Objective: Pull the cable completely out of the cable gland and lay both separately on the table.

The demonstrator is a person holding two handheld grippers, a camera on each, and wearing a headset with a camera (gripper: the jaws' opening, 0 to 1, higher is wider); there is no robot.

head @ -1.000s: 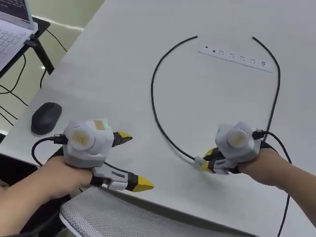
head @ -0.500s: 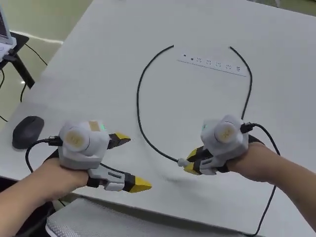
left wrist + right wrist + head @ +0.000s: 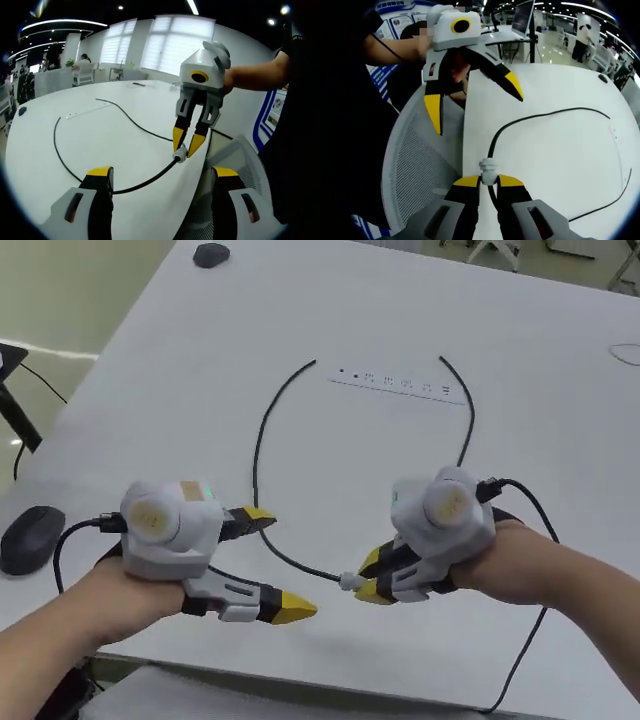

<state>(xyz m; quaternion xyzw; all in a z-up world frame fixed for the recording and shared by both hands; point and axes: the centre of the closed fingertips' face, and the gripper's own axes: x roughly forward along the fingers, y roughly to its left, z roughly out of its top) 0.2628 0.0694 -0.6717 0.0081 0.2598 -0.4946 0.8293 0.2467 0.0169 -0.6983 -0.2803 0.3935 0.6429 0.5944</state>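
I see a white power strip lying on the white table. A far mouse sits well beyond its left end, a near mouse well left, toward me.

Right hand-held gripper pinches the cable gland — cable trailing across the table; left hand-held gripper gapes.

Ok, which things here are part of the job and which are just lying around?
Part of the job: thin black cable; small white plastic cable gland on it, pinched by the right gripper; open left gripper nearby.

Just lying about: long white power strip; dark oval computer mouse, near left; second dark mouse, far side.
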